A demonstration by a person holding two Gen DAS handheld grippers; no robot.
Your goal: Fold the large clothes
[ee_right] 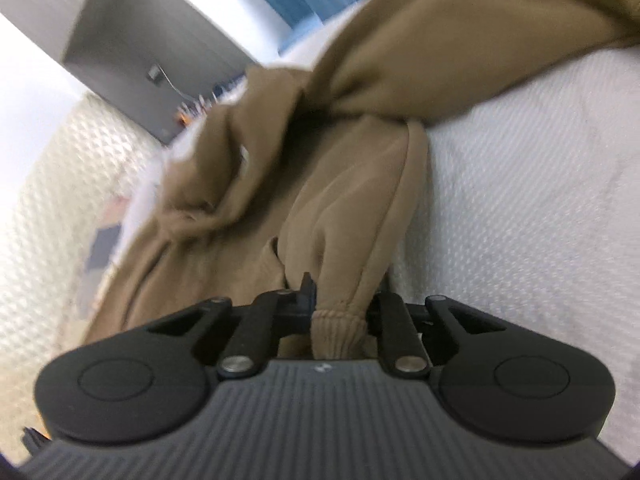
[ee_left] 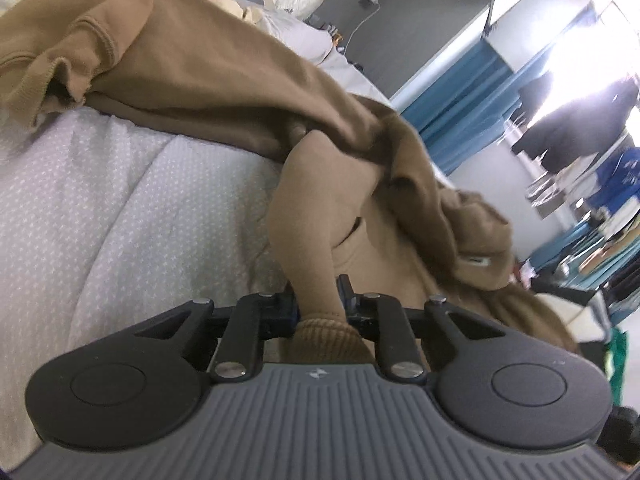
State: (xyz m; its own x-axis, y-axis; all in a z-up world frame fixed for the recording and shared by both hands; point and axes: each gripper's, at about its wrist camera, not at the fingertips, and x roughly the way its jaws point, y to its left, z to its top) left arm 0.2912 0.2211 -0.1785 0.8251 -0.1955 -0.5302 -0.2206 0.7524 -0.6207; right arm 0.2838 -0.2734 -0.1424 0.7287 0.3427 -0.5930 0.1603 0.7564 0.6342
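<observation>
Jaws on both sides are pinching a ribbed cuff right now, so I've basically got this tan sweatshirt (ee_left: pixel 224 80) by its two sleeve ends. My left gripper (ee_left: pixel 320 308) is clamped on the left cuff (ee_left: pixel 326 334), and the sleeve (ee_left: pixel 308 208) runs straight out ahead of the jaws, up into the bunched body of the garment. Same story on the other side: my right gripper (ee_right: pixel 340 304) is closed on the right cuff (ee_right: pixel 338 332), with that sleeve (ee_right: pixel 352 200) stretching forward away from the jaws into a twisted knot of fabric.

Sweatshirt itself is lying crumpled on the bed (ee_left: pixel 100 208), on the pale dotted cover, not flat at all. In the left view the hem end (ee_left: pixel 60 64) is heaped toward the far side of the bed, and the neck with its label (ee_left: pixel 474 260) is scrunched up off to the right of my left sleeve.

Key thing for whatever comes next, I reckon: each sleeve's long axis points dead ahead from its own jaws, and the body sits between and beyond them. So neither hand is really nearer, they're mirrored. Can't tell from either view how far apart my two hands are. Pulling them apart should spread the thing out, I'd guess.
</observation>
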